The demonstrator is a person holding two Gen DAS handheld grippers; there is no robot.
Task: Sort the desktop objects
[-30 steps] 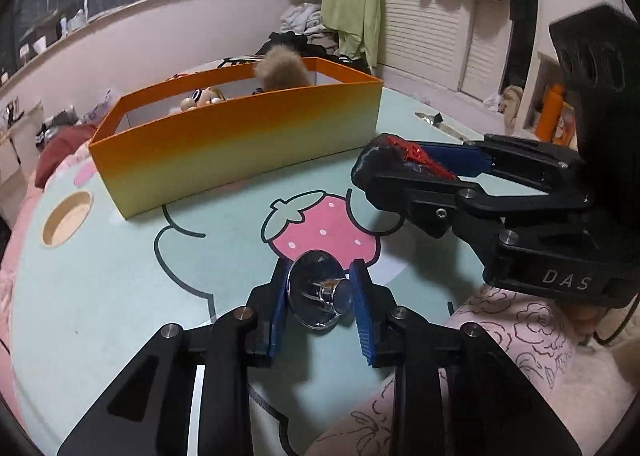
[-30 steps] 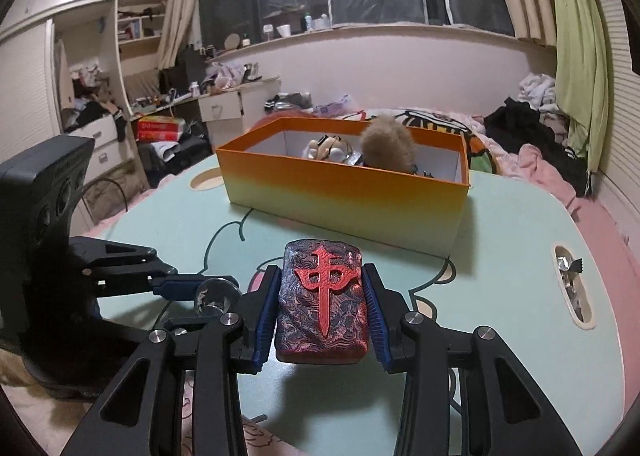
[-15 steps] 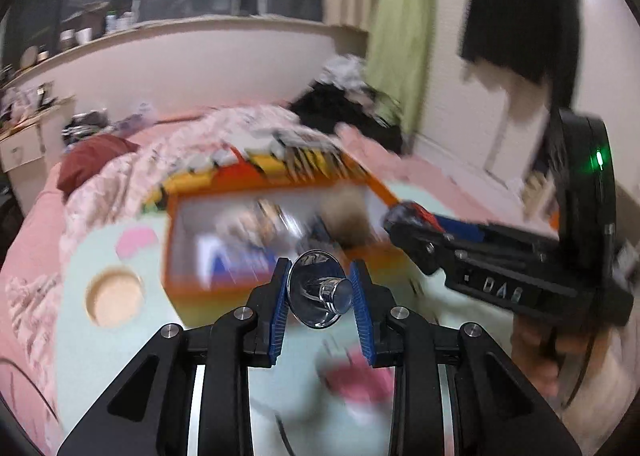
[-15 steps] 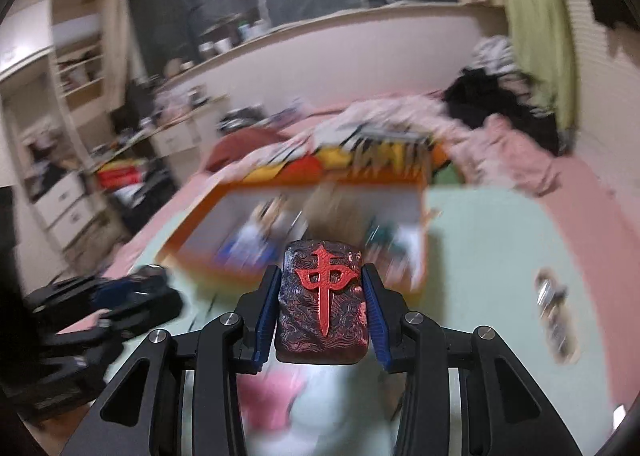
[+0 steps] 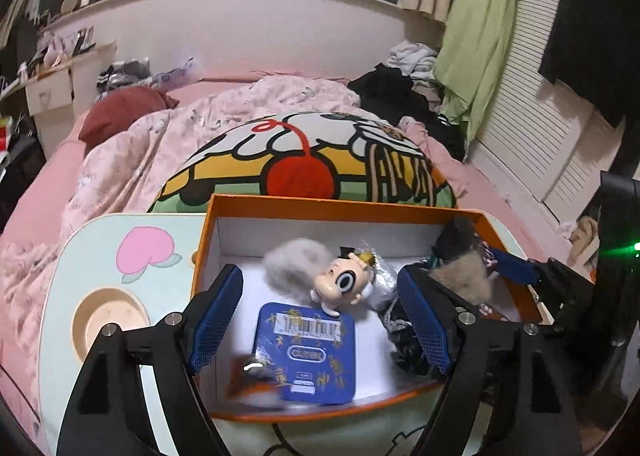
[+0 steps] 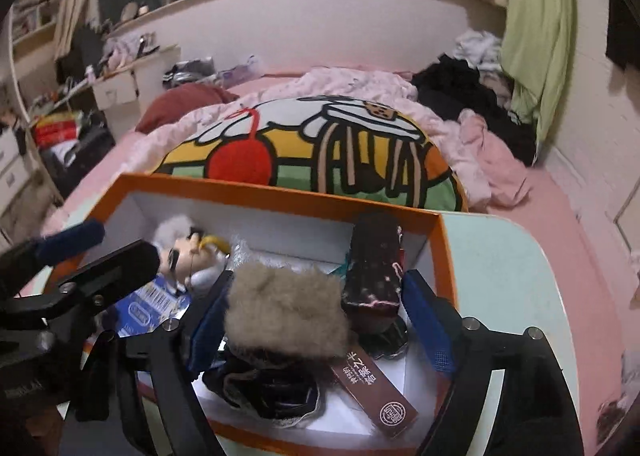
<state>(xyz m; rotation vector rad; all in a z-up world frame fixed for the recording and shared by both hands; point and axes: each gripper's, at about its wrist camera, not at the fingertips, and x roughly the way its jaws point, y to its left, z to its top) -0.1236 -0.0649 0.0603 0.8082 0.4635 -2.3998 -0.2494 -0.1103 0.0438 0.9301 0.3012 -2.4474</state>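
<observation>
Mahjong tile (image 6: 374, 268), dark, red-marbled, tilted in orange box (image 5: 320, 203) right end, between opening right tongs (image 6: 320, 320), untouched. Silver knob (image 5: 252, 370) blurred, box near-left corner, below opening left tongs (image 5: 320, 320). Crowding: fur pompom (image 6: 284, 312), blue tin (image 5: 310, 352), doll head (image 5: 344, 284). Box on table (image 5: 100, 252)

black left tool (image 5: 320, 320), blue ridged pads (image 5: 216, 320), silver screws, matching right tool (image 6: 316, 320)
</observation>
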